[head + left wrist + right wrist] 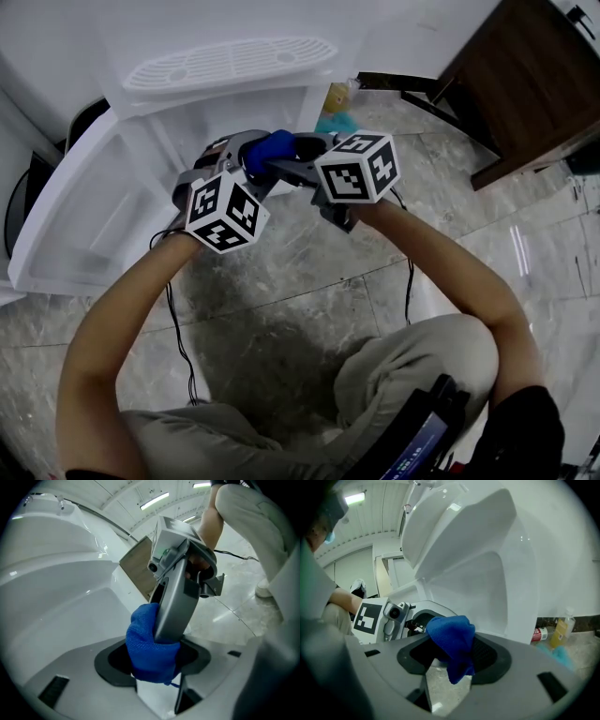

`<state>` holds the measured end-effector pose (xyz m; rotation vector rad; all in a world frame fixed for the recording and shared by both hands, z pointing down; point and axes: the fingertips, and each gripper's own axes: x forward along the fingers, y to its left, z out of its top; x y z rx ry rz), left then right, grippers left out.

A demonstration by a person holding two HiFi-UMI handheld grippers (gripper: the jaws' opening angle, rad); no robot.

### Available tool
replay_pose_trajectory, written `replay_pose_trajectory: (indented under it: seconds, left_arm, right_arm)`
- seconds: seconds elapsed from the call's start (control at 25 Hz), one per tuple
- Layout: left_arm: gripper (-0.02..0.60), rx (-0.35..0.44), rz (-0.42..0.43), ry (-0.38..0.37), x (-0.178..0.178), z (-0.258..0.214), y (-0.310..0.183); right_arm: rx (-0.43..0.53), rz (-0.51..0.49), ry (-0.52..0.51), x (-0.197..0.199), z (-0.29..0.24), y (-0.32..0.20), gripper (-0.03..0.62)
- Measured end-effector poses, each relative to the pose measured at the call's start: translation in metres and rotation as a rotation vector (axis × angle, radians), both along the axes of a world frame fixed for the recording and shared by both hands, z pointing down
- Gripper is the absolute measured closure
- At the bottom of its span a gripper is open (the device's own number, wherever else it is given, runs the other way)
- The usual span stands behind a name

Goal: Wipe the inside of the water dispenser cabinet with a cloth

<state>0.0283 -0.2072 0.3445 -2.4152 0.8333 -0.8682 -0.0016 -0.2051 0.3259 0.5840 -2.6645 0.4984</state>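
The blue cloth [271,150] is bunched between the tips of both grippers, just in front of the open white cabinet [225,108] of the water dispenser. My right gripper [287,161] reaches in from the right. In the right gripper view the cloth [453,641] fills my right gripper [452,657] and hangs down through it, pressed by the pads. In the left gripper view the cloth [149,654] sits inside my left gripper [154,665] with dark gaps on both sides, and the right gripper's grey finger [176,603] lies over it. My left gripper [247,159] is open.
The cabinet door [80,220] hangs open to the left. Bottles [540,633] and a yellow container [337,95] stand on the floor right of the cabinet. A dark wooden unit [525,84] is at the far right. Cables trail over the marble floor [309,309] beside the person's knees.
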Motion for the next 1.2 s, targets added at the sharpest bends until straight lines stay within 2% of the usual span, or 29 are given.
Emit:
replay_pose_trajectory:
  seconds: [0.12, 0.24, 0.36, 0.4, 0.44, 0.48, 0.6, 0.72, 0.84, 0.92, 0.96, 1.08, 1.2]
  left_arm:
    - [0.396, -0.004, 0.006, 0.014, -0.002, -0.001, -0.001]
    - [0.405, -0.023, -0.025, 0.027, -0.014, 0.002, -0.01]
    - [0.41, -0.072, -0.098, 0.089, -0.033, 0.004, -0.025]
    - [0.41, -0.081, -0.122, 0.112, -0.037, 0.004, -0.031]
    - [0.41, -0.086, -0.144, 0.136, -0.041, 0.003, -0.037]
    - [0.41, -0.088, -0.164, 0.161, -0.043, 0.001, -0.044]
    - [0.41, -0.084, -0.217, 0.239, -0.046, -0.009, -0.064]
    - [0.41, -0.081, -0.305, 0.369, -0.051, -0.021, -0.088]
    - [0.41, 0.005, -0.403, 0.588, -0.059, -0.047, -0.114]
    - [0.41, 0.065, -0.441, 0.74, -0.061, -0.067, -0.127]
    - [0.41, 0.081, -0.452, 0.792, -0.06, -0.075, -0.132]
    - [0.41, 0.096, -0.464, 0.898, -0.053, -0.088, -0.142]
    - [0.41, 0.1, -0.468, 0.953, -0.043, -0.092, -0.152]
  right_arm:
    - [-0.004, -0.002, -0.026, 0.009, -0.006, 0.001, 0.387]
    - [0.003, 0.028, -0.036, 0.023, -0.011, -0.004, 0.385]
    - [0.067, 0.072, -0.041, 0.038, -0.02, -0.011, 0.389]
    - [0.11, 0.076, -0.037, 0.041, -0.024, -0.011, 0.426]
    - [0.158, 0.074, -0.03, 0.043, -0.029, -0.011, 0.568]
    - [0.203, 0.066, -0.024, 0.043, -0.034, -0.009, 0.595]
    - [0.272, 0.024, -0.007, 0.04, -0.04, -0.001, 0.595]
    - [0.319, -0.026, 0.028, 0.035, -0.038, 0.008, 0.595]
    - [0.335, -0.047, 0.043, 0.036, -0.03, 0.011, 0.595]
    - [0.321, -0.049, 0.046, 0.04, -0.019, 0.007, 0.595]
    - [0.313, -0.047, 0.051, 0.043, -0.011, 0.003, 0.595]
    - [0.273, -0.036, 0.062, 0.054, 0.011, -0.003, 0.595]
    - [0.239, -0.04, 0.075, 0.064, 0.027, 0.0, 0.595]
